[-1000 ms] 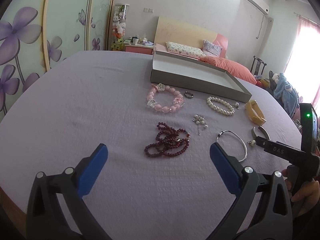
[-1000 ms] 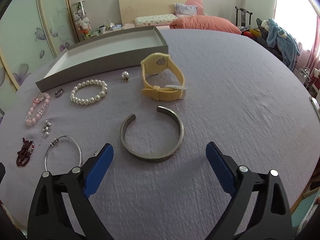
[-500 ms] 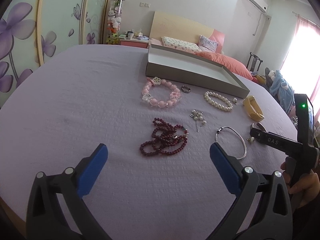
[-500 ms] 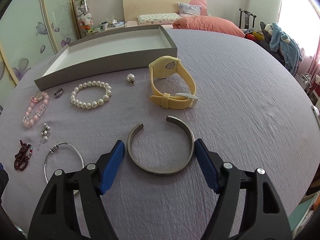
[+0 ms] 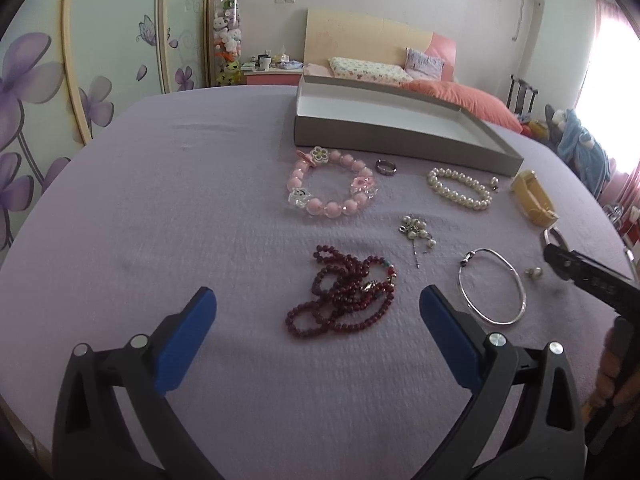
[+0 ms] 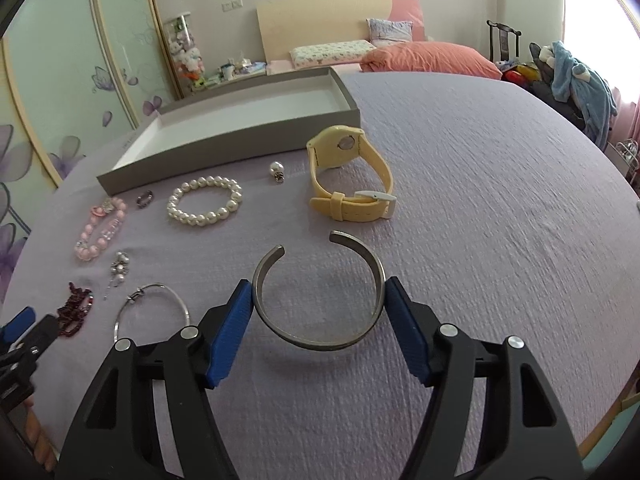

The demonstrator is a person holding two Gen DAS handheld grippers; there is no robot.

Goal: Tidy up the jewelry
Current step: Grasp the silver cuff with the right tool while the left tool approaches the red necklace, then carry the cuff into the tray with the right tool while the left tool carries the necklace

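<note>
Between the right fingers: the blue pads of the right gripper (image 6: pixel 319 300) stood against the two outer sides of the metal cuff (image 6: pixel 320 292), pinching it after closing in on it just before.
Cuff, look: a plain grey open band, C-shaped, with its gap turned away from the camera and its closed curve toward the fingers (image 6: pixel 236 316).
Cuff, place: it lay on the lilac worktop (image 6: pixel 480 200), with a faint shadow under it.
Left fingers: the left gripper (image 5: pixel 318 322) was spread wide with nothing between the pads, hanging above the dark red bead string (image 5: pixel 344 296).
Bead string, look: small garnet-coloured beads heaped in loose loops, with a few metal pieces among them.
Beside the cuff: a thin silver bangle (image 6: pixel 152 308) with a small clasp lay to its left, apart from it.
Farther out: a pearl pin (image 5: pixel 416 232), a pink bead bracelet (image 5: pixel 332 188) with flower charms, a small dark ring (image 5: pixel 386 167), a white pearl bracelet (image 6: pixel 205 204), a single pearl earring (image 6: pixel 277 171) and a yellow watch (image 6: pixel 348 176) on its side, strap buckled.
At the back: a shallow grey tray (image 6: pixel 224 160) with a white inside, nothing seen in it.
</note>
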